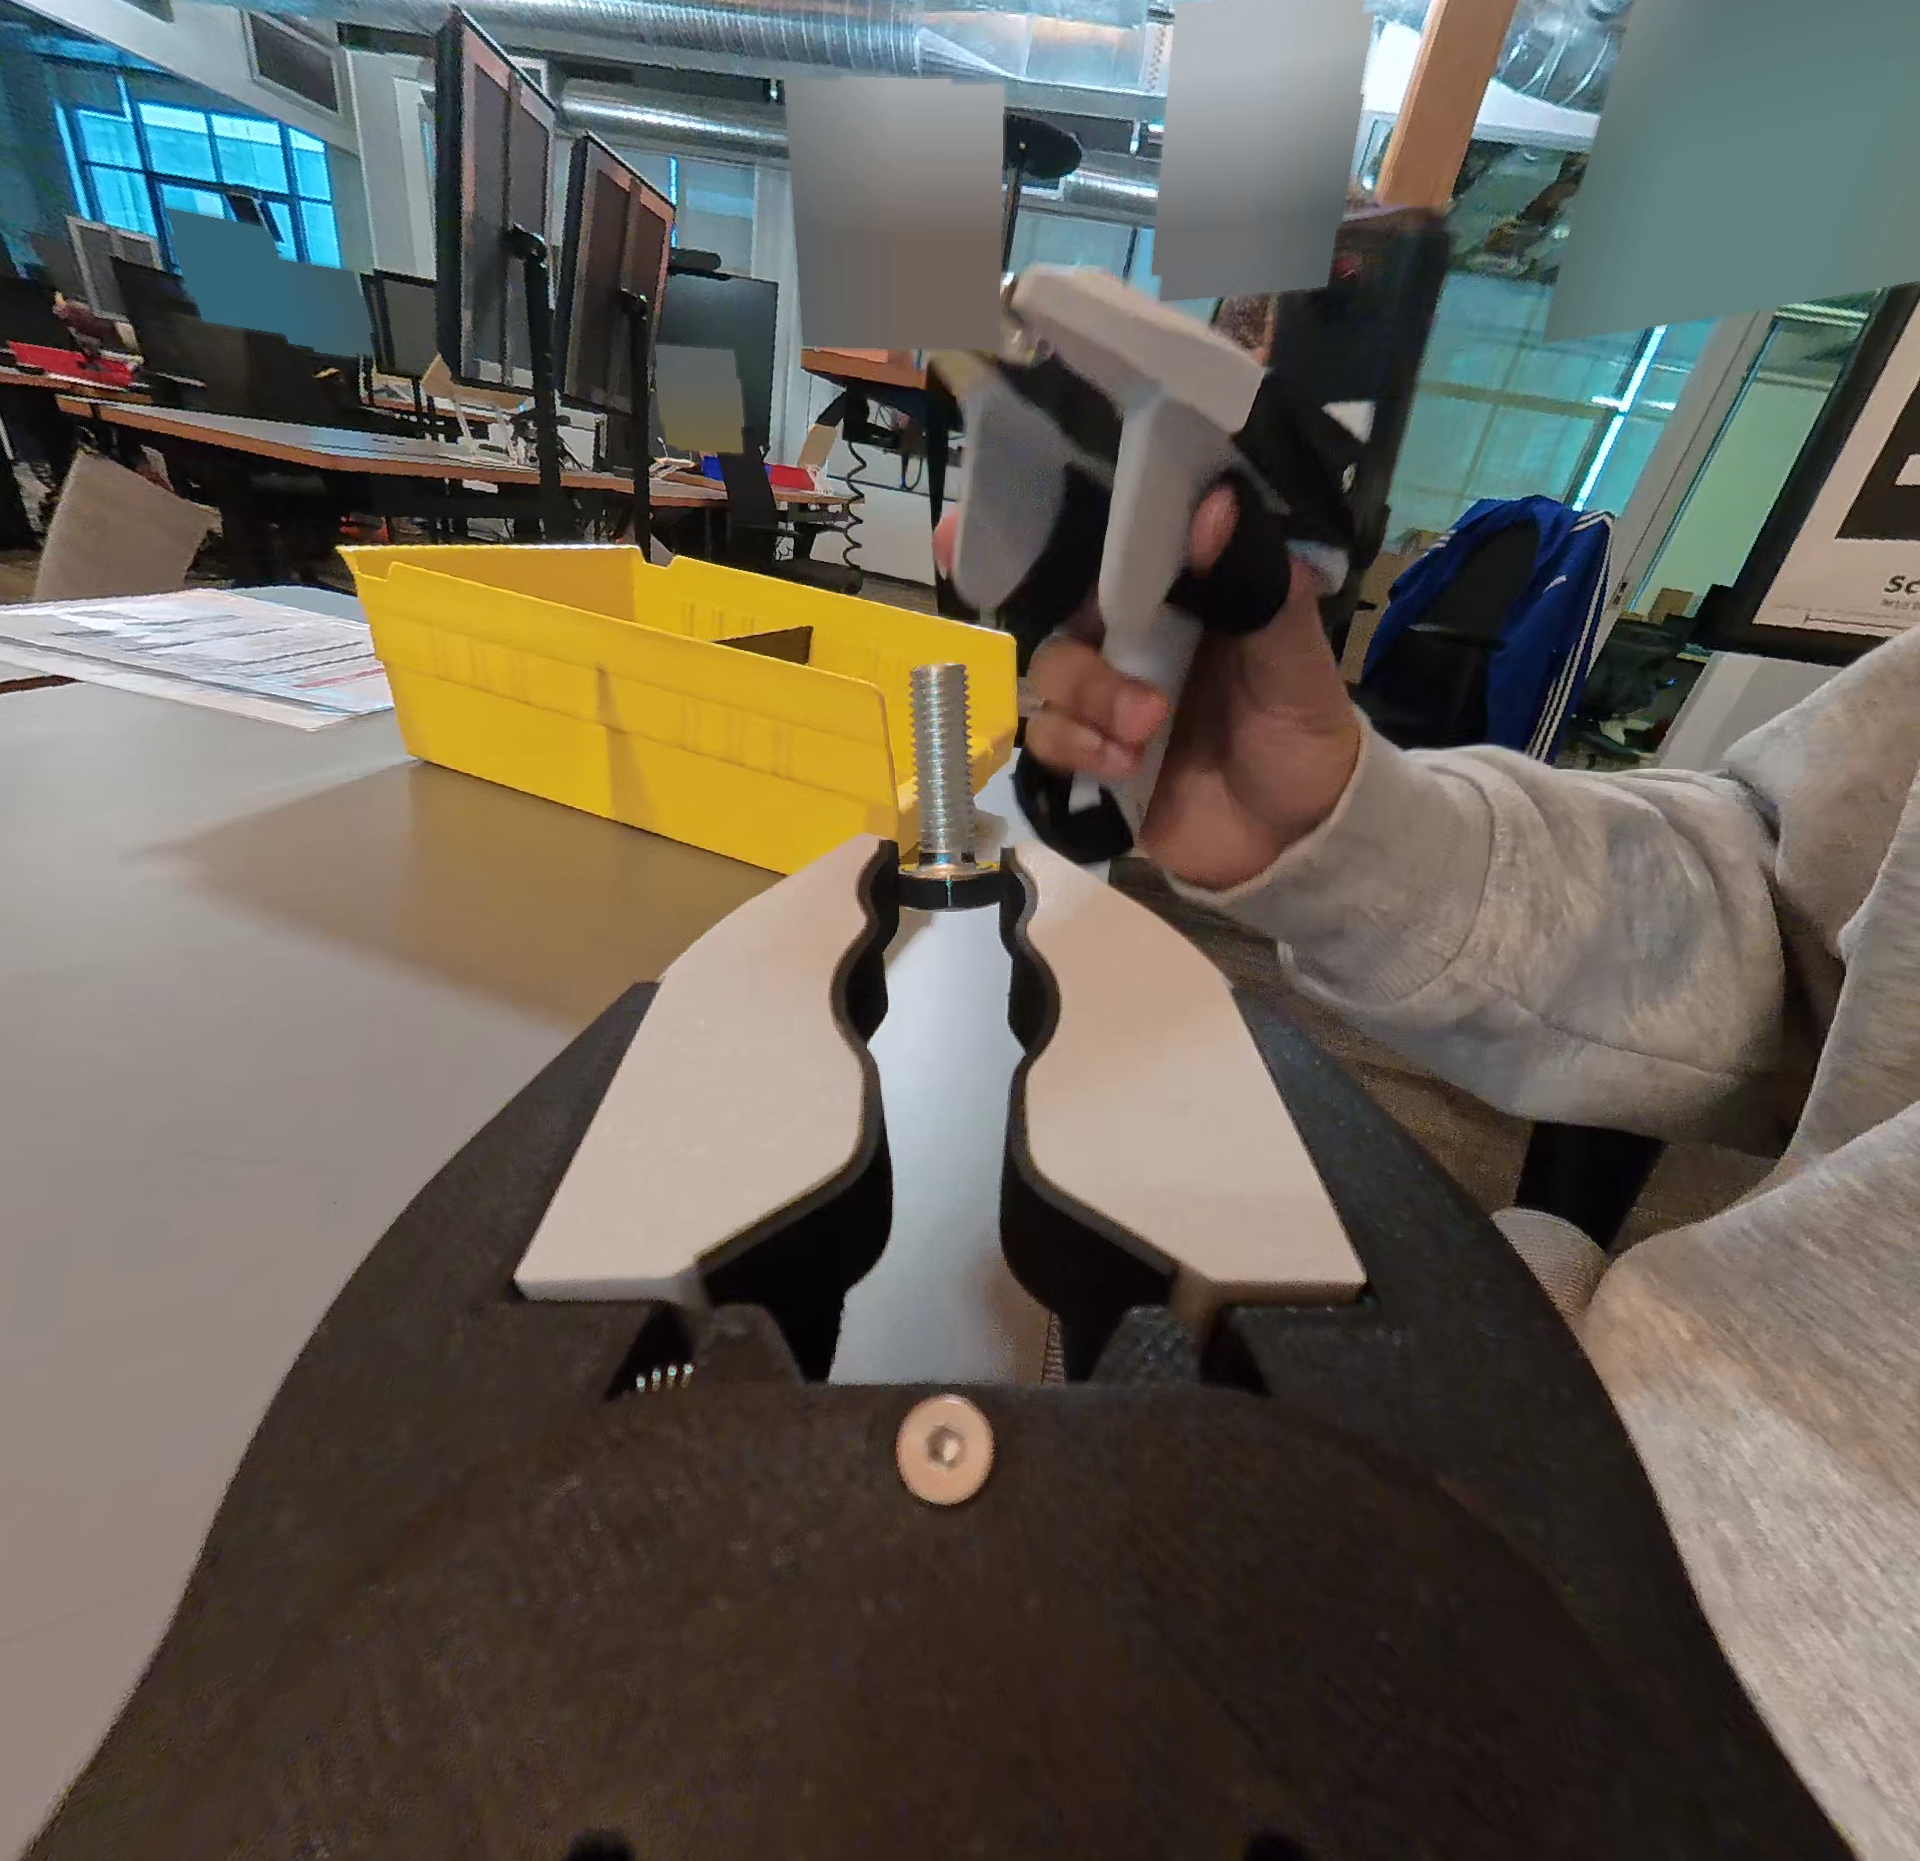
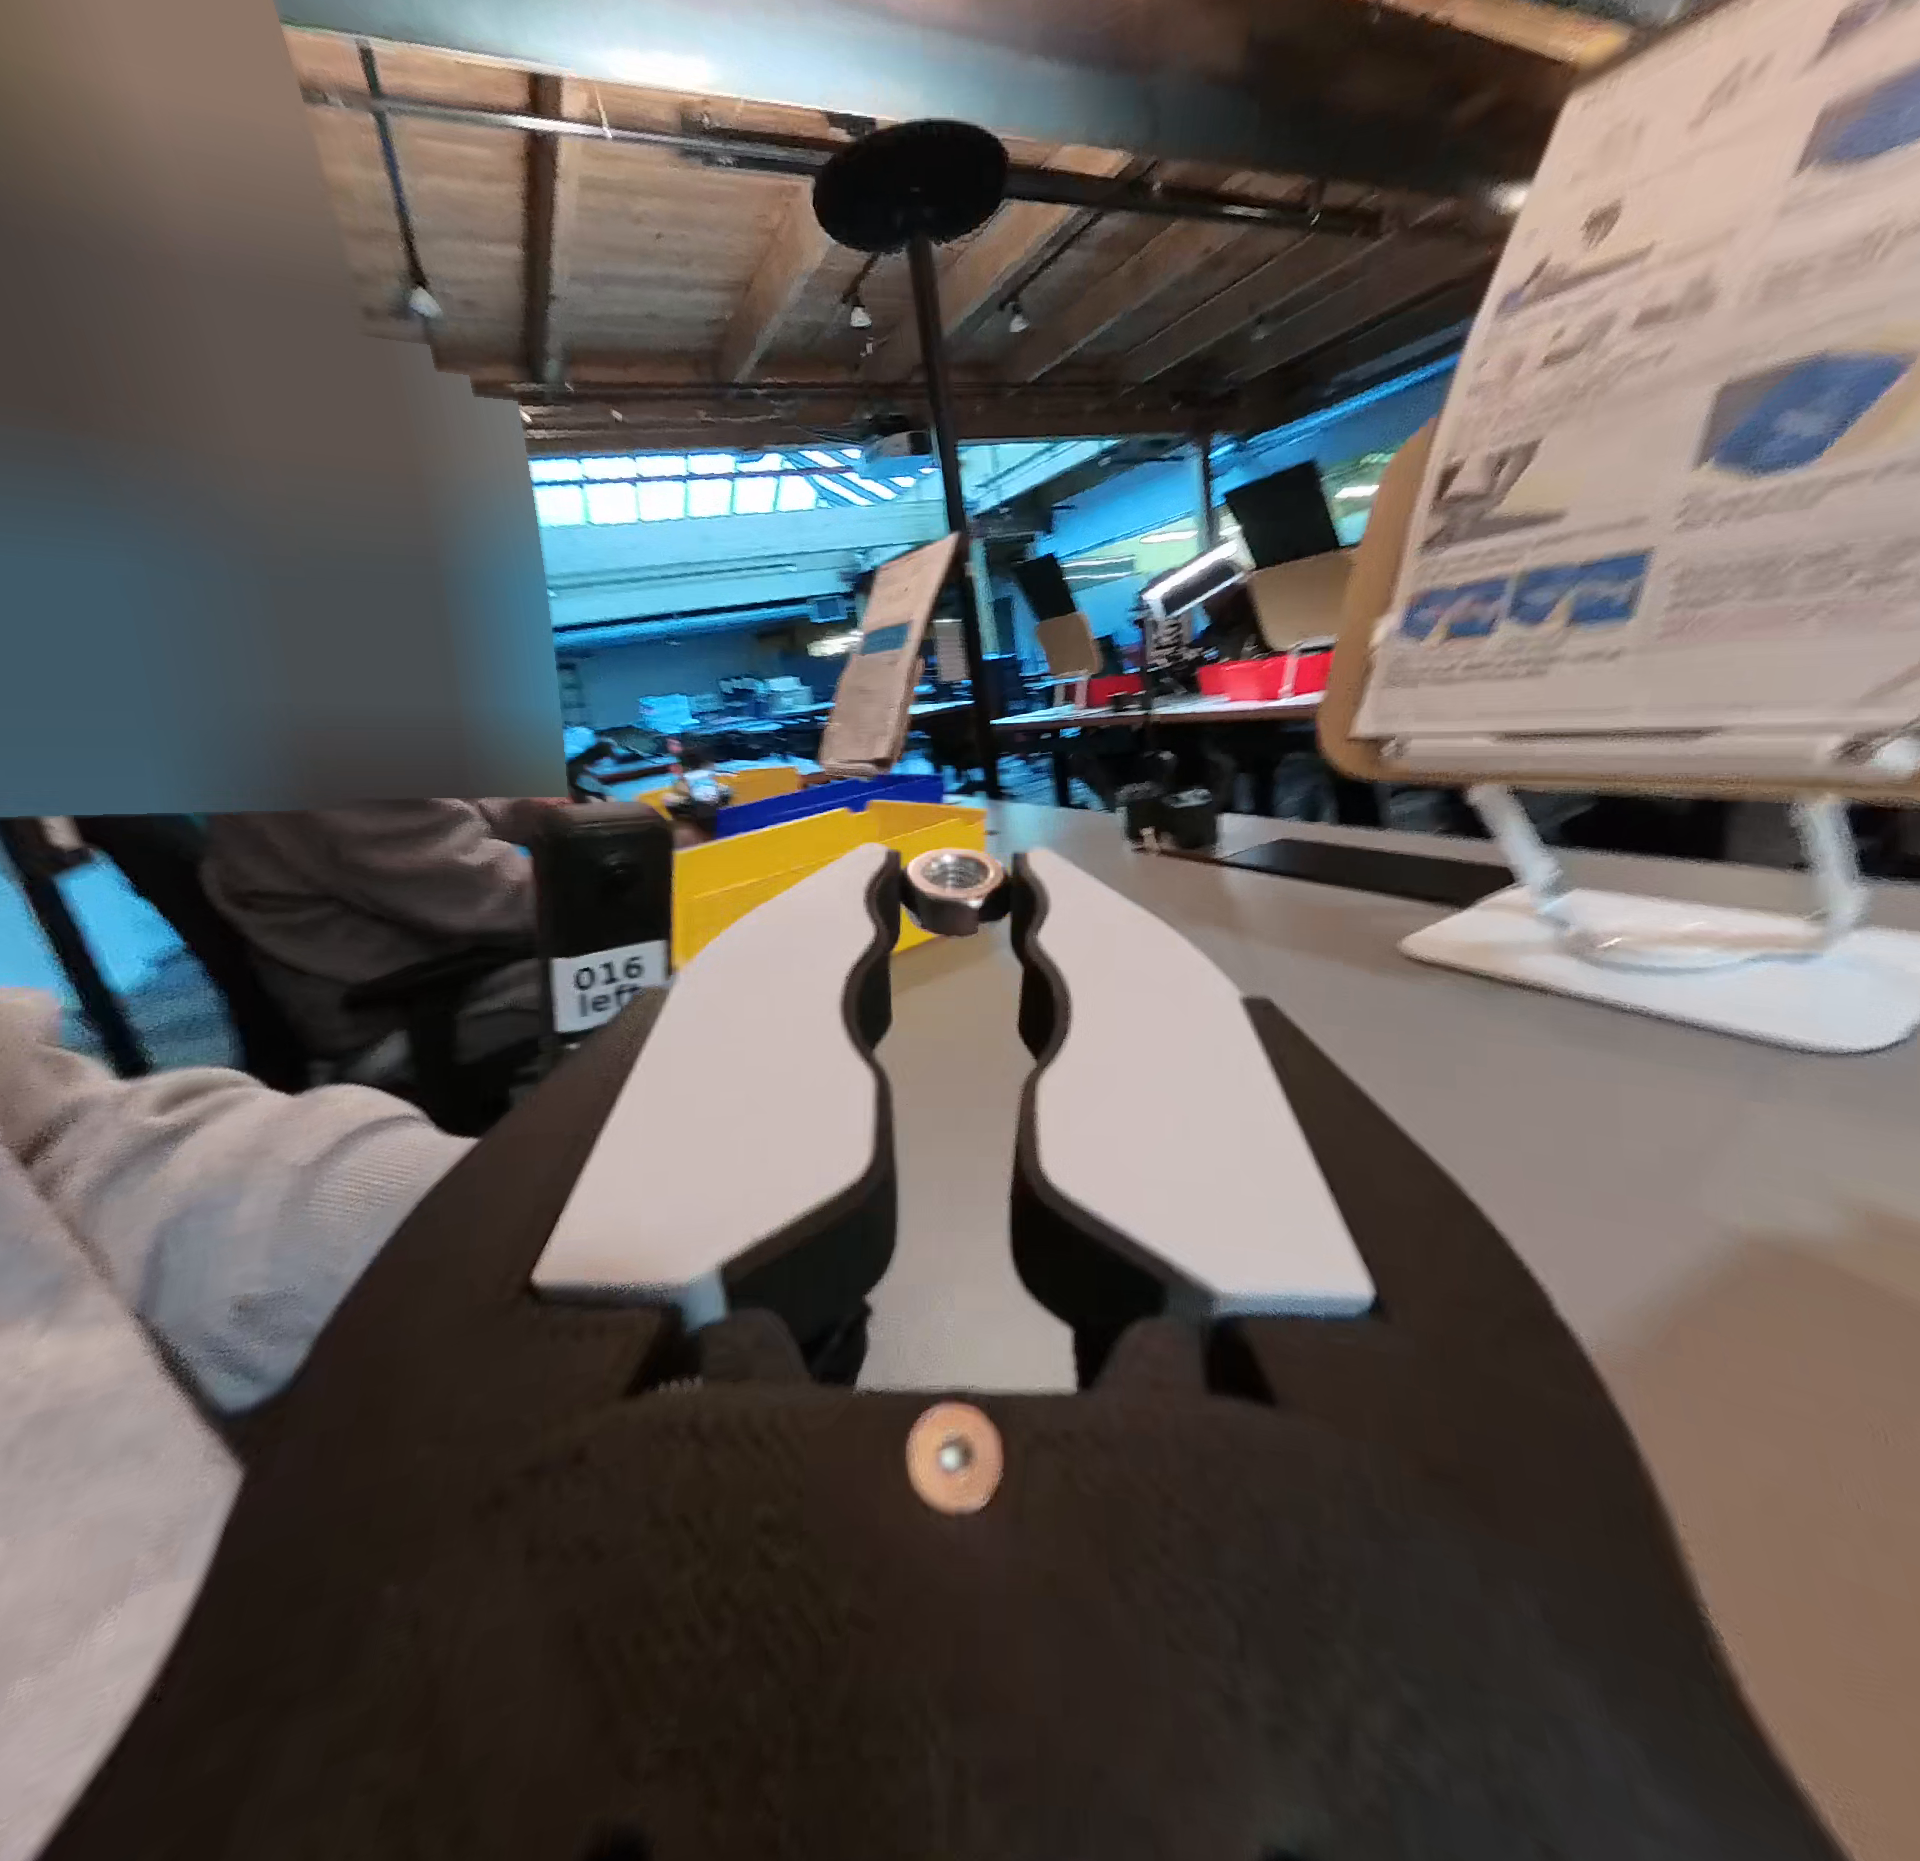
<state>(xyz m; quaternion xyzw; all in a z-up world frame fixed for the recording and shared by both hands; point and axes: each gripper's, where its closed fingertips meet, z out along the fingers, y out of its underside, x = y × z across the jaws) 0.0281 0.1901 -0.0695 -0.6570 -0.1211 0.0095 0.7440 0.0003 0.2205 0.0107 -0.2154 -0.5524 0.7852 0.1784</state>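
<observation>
Between the tips of the left gripper (image 1: 948, 881), a silver bolt (image 1: 938, 762) stood clamped by its head, the jaws closed on that head and the threaded shank pointing straight up, its long axis upright and square to the fingers. Just beyond and to the right of it, the right gripper (image 1: 1049, 481) hung a little above shank height, held in a person's hand (image 1: 1195, 731) with a grey sleeve (image 1: 1538, 938), blurred and tilted. At its own tips, the right gripper (image 2: 951, 892) pinched a steel hex nut (image 2: 951, 889), jaws closed on its flats, the threaded bore facing up and toward the camera. Past both, a yellow bin (image 1: 665, 689) sat on the grey table (image 1: 260, 928), close behind the bolt. Farther off to the right stood a printed sheet on a white stand (image 2: 1662, 959).
</observation>
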